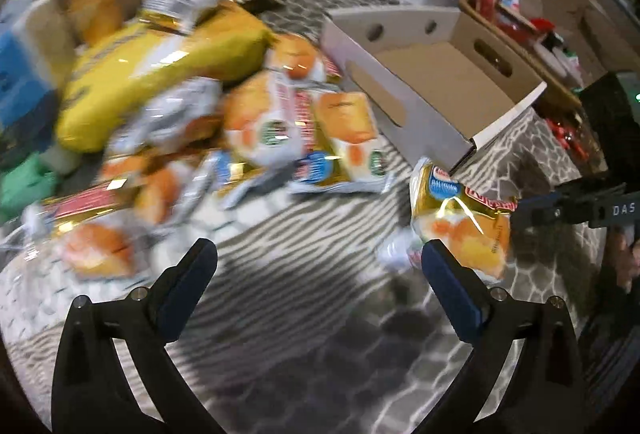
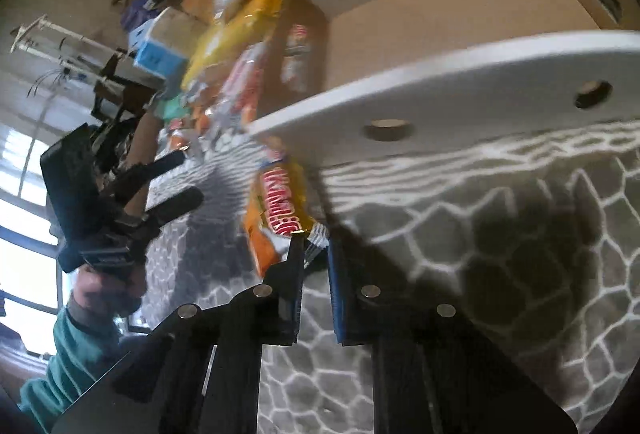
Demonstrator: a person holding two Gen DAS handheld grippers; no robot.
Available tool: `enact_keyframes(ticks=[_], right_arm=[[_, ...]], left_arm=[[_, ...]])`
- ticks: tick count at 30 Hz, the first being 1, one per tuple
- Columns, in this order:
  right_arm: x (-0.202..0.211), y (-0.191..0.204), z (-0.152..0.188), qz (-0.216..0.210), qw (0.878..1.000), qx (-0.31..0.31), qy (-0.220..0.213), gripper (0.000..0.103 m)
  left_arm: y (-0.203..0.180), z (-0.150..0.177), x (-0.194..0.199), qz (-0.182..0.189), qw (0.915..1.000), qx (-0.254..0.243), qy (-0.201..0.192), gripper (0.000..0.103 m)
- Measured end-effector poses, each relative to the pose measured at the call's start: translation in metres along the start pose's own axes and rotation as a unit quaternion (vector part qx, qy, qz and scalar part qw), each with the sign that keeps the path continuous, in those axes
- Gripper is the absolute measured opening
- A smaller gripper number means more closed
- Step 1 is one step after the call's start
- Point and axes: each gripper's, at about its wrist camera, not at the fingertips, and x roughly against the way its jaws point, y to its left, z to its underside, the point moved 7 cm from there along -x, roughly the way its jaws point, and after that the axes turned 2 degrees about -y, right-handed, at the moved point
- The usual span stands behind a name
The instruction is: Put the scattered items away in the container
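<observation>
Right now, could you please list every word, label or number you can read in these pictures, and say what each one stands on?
"DAS": white letters on the dark body of the right tool; the rest runs out of frame.
Red band on the snack packet held by that tool: brand lettering, too blurred to read.
Blue oval on the same packet: unreadable.
Packets in the snack pile: labels too blurred.

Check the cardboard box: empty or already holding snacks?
Empty: the cardboard box shows a bare brown floor; snack packets lie outside on the cloth.
</observation>
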Motion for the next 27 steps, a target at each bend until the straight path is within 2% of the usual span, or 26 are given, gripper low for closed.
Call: enact_keyframes(ticks=[2, 6, 9, 11, 12, 13, 15, 17, 19, 22, 27], right_arm=[[0.000, -0.009, 0.000, 0.005, 1.000, -0.004, 0.001, 0.010], [0.004, -0.020, -0.002, 0.002, 1.000, -0.013, -0.006, 0.010], [0.006, -0.020, -0.007, -0.021, 0.999, -0.031, -0.012, 0.014], [0.010, -0.019, -0.010, -0.037, 0.998, -0.043, -0.022, 0.035], [0.013, -0.019, -0.012, -0.036, 0.998, -0.047, -0.032, 0.052], [0.015, -0.018, -0.014, -0.043, 0.997, -0.053, -0.042, 0.054], [0.010, -0.016, -0.015, -0.061, 0.996, -0.061, -0.039, 0.053], [-0.002, -0.013, -0.011, -0.063, 0.996, -0.056, -0.022, 0.048], [-0.008, -0.007, -0.009, -0.078, 0.995, -0.054, -0.015, 0.026], [-0.001, 0.000, -0.009, -0.060, 0.998, -0.022, -0.029, 0.020], [0.013, 0.005, 0.001, -0.040, 0.998, 0.013, -0.037, 0.018]], left_arm=[[-0.012, -0.002, -0.013, 0.032, 0.9995, 0.005, 0.006, 0.102], [-0.022, -0.003, -0.027, 0.050, 0.9986, 0.010, 0.016, 0.102], [-0.026, 0.000, -0.025, 0.105, 0.9929, 0.052, 0.018, 0.099], [-0.028, 0.005, -0.027, 0.112, 0.9916, 0.060, 0.025, 0.082], [-0.028, 0.006, -0.025, 0.112, 0.9914, 0.065, 0.021, 0.081], [-0.028, 0.006, -0.024, 0.113, 0.9908, 0.071, 0.019, 0.075], [-0.029, 0.008, -0.022, 0.121, 0.9879, 0.095, 0.023, 0.068], [-0.032, 0.011, -0.020, 0.127, 0.9852, 0.113, 0.023, 0.056], [-0.036, 0.013, -0.018, 0.140, 0.9815, 0.128, 0.024, 0.048], [-0.036, 0.018, -0.016, 0.135, 0.9781, 0.156, 0.028, 0.048], [-0.028, 0.027, -0.016, 0.081, 0.9851, 0.146, 0.043, 0.049]])
